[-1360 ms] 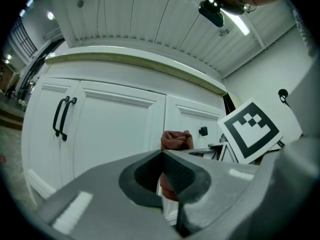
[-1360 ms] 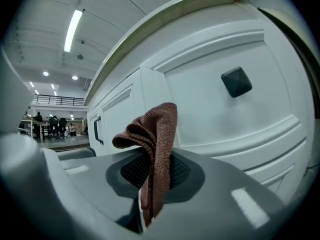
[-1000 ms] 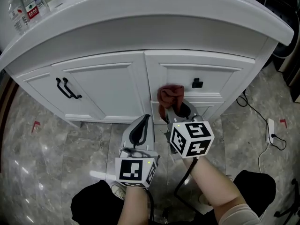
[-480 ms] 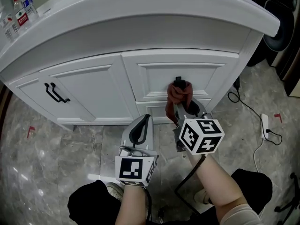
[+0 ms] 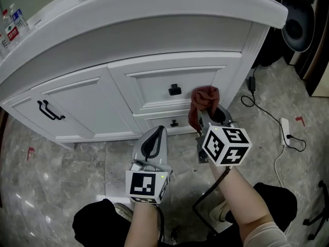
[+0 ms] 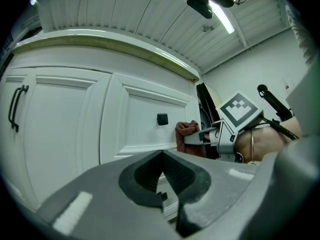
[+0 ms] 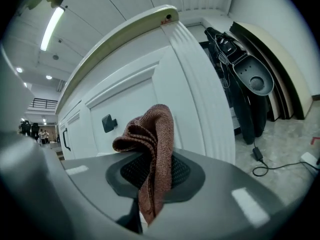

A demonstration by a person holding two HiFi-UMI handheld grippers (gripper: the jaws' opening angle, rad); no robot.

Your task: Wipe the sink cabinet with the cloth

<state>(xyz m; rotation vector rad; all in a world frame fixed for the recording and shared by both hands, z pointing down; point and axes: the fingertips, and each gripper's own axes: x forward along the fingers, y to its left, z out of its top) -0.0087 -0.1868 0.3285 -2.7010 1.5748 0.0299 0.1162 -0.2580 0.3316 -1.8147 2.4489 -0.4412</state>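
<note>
White sink cabinet [image 5: 82,99] fills the upper view, with its paired bar handles [image 5: 49,110] at far left. The left gripper [image 5: 156,138] hangs low over bare grey floor [image 5: 61,163], jaws together on nothing, well short of the doors. Right of the square knob [image 5: 175,90], the rust-brown cloth [image 5: 203,98] is pinched in the right gripper [image 5: 209,118] and lies against the drawer front near the cabinet's right corner. Beyond that edge a black cable [image 5: 248,102] trails over the floor.
</note>
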